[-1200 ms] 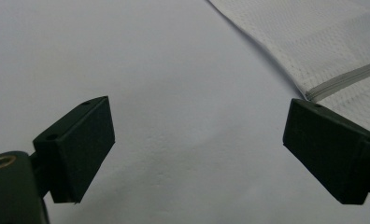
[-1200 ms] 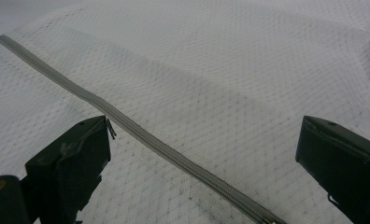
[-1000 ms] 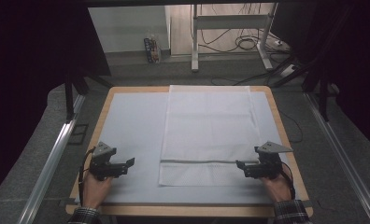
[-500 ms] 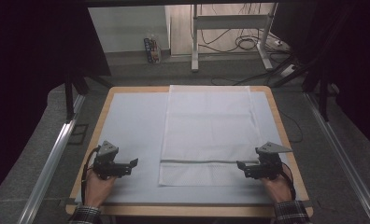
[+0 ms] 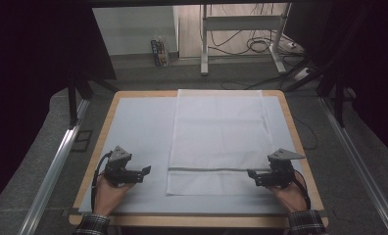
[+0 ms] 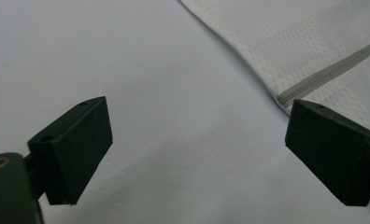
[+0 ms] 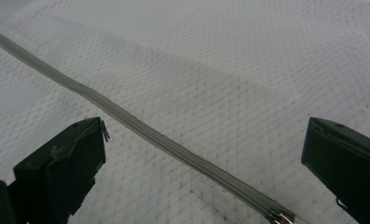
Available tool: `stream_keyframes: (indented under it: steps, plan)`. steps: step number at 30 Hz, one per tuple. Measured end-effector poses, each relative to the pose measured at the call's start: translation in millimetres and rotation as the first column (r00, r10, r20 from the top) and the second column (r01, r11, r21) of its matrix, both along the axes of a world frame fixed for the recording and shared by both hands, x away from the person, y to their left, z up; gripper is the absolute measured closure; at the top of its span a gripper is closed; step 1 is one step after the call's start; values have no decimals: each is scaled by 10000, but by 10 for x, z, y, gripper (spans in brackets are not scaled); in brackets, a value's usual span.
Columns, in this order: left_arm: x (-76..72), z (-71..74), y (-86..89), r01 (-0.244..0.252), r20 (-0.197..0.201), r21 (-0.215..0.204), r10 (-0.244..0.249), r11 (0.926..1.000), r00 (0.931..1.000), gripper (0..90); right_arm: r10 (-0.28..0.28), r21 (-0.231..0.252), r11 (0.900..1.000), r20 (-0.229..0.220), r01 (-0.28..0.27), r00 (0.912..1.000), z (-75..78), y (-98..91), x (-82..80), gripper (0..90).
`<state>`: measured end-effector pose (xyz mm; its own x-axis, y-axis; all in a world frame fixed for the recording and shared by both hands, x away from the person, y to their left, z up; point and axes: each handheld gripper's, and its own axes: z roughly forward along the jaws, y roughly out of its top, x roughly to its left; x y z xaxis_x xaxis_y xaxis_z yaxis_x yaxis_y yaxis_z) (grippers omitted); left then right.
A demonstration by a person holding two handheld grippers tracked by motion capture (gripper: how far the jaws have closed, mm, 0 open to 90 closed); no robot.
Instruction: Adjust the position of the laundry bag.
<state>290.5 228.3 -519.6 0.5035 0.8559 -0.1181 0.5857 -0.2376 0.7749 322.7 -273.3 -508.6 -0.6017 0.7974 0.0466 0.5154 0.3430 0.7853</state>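
Note:
A white mesh bag (image 5: pixel 220 132) lies flat on the pale table mat, with a grey zipper (image 5: pixel 209 169) running across it near the front. My left gripper (image 5: pixel 146 171) stands open on the mat just left of the bag's edge (image 6: pixel 286 100), nothing between its jaws. My right gripper (image 5: pixel 252 174) is open over the bag's right end. Its jaws straddle the zipper (image 7: pixel 141 128), and the metal zipper pull (image 7: pixel 280 217) lies close in front of them.
The mat (image 5: pixel 138 127) covers a wooden-edged table (image 5: pixel 300 147). Metal rails (image 5: pixel 55 166) run along both sides. Beyond the table's far edge are a desk frame (image 5: pixel 241 24) and cables on the floor.
My left gripper has moved right, toward the bag's left edge. The right gripper has stayed almost still over the zipper end.

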Motion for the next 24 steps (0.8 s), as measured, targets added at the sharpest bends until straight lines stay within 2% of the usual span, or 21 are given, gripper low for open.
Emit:
stream_keyframes:
  steps: [2, 6, 10, 14, 18, 24]
  plan:
    - [17, 3, -37, 31, 23, 2, -31, 10000, 10000, 108, -151, 34, 9999, -139, 152, 9998, 5, 2, 11, 0]
    - [36, 12, -90, 77, 55, 44, -78, 10000, 10000, 134, -306, 4, 9995, -103, 306, 9995, 46, -20, 9, 40]
    - [67, 15, -122, 91, 79, 12, -92, 10000, 9999, 149, -376, 260, 9989, -487, 389, 9981, 69, -77, 25, 78]
    - [115, 20, -168, 141, 91, -166, -140, 9998, 9999, 163, -476, 185, 9987, -477, 485, 9977, 82, -115, 42, 162]
    - [165, 20, -245, 235, 217, 92, -237, 9997, 9995, 177, -806, 26, 9967, -355, 808, 9961, 92, -160, 63, 250]
    - [223, 16, -312, 288, 290, 196, -294, 9994, 9991, 231, -1054, -207, 9943, -437, 1046, 9935, 89, -242, 122, 374]
